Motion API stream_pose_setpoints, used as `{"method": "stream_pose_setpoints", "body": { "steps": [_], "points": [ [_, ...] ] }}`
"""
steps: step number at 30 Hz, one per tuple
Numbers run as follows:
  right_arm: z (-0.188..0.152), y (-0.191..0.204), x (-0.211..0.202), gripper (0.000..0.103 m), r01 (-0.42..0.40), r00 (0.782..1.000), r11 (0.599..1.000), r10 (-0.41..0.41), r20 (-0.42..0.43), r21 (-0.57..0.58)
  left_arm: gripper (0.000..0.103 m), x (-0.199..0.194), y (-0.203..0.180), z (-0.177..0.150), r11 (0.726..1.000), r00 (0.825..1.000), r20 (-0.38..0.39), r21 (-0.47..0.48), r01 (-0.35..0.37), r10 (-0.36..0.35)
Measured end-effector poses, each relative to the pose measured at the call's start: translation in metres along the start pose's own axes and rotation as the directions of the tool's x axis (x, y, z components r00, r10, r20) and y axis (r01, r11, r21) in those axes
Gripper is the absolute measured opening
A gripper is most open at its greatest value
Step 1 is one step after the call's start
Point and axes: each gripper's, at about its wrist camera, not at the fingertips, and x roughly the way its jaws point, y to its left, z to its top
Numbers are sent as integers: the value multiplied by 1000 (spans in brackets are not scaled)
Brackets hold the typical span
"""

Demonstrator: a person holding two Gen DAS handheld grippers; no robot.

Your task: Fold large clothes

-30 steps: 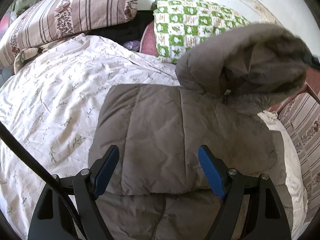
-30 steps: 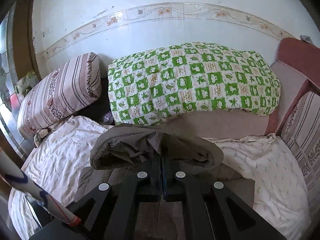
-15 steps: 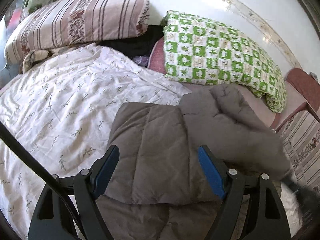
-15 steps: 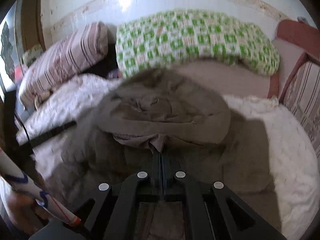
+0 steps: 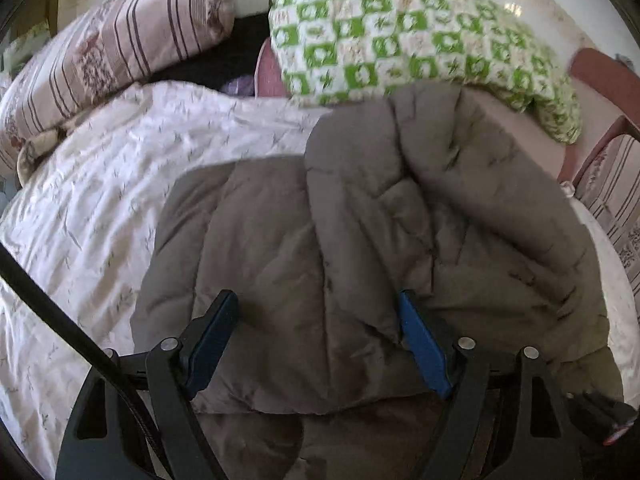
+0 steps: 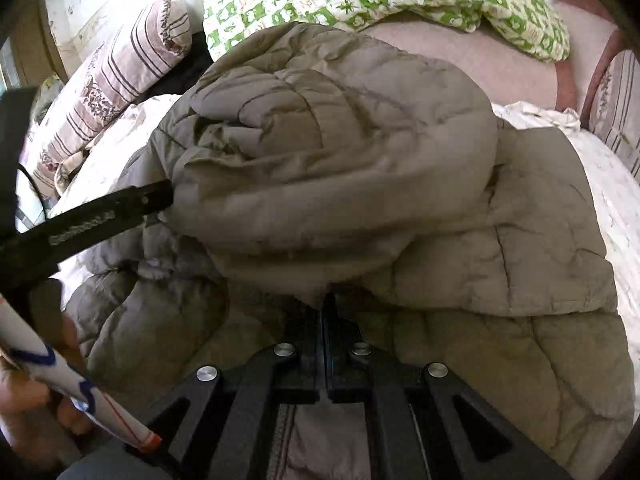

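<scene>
A grey-brown quilted puffer jacket (image 5: pixel 280 248) lies on the bed, its upper part folded down over the body (image 6: pixel 332 148). My left gripper (image 5: pixel 316 312) is open, its blue pads (image 5: pixel 420 336) resting on the jacket's lower part, holding nothing. My right gripper (image 6: pixel 326 304) is shut on the edge of the folded-over part (image 6: pixel 316 292) and holds it low over the jacket's front. The left gripper's black finger (image 6: pixel 108 212) shows at the left in the right wrist view, its tip against the fold.
The jacket lies on a white floral quilt (image 5: pixel 100 208). A striped pillow (image 5: pixel 120 44) and a green checked blanket (image 5: pixel 420 36) lie at the head. A reddish headboard (image 5: pixel 600 76) and a striped cushion (image 6: pixel 616 100) stand at the right.
My right gripper has brought the jacket's upper part down from the air and toward me, laying it over the body. The left gripper stayed open on the lower part.
</scene>
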Motion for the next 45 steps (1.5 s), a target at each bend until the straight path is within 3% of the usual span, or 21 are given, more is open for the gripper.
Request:
{"method": "stream_pose_setpoints", "body": {
  "steps": [3,9,10,12,13,16,20,25,33,40,45],
  "points": [
    [-4,-5,-18,3,-4,1000,1000,4,6,-3,84,0,4,-2,1000,1000,-6,-5,8,-8],
    [24,-18,-78,5,22,985,1000,-22,174,0,85,0,4,-4,1000,1000,-1,-5,1,-1],
    [37,-19,-80,8,26,982,1000,-25,187,-1,85,-2,3,-5,1000,1000,1,-4,0,0],
    [57,-22,-71,30,16,981,1000,-16,196,4,85,-2,3,-5,1000,1000,1,-4,1,-1],
    [64,-25,-62,33,8,981,1000,-9,195,6,86,-2,4,-4,1000,1000,1,-4,2,-2],
    [77,-40,-29,34,29,988,998,-36,150,47,86,-1,5,-4,1000,1000,0,-9,7,-7],
    [67,-63,11,33,-7,998,990,-2,63,139,89,1,6,-4,1000,1000,1,-13,9,-9],
    [54,-64,30,33,-1,998,995,-5,67,99,92,4,4,-5,1000,1000,-5,-3,4,-4],
    [60,-54,8,33,16,998,998,-21,67,67,92,3,5,-6,1000,1000,-5,-4,4,-4],
    [68,-40,-28,33,-49,989,997,40,141,55,92,-7,12,-2,998,999,9,-47,46,-46],
    [73,-17,-24,33,-89,986,996,88,144,-1,92,-22,20,4,996,996,72,-73,48,-43]
  ]
}}
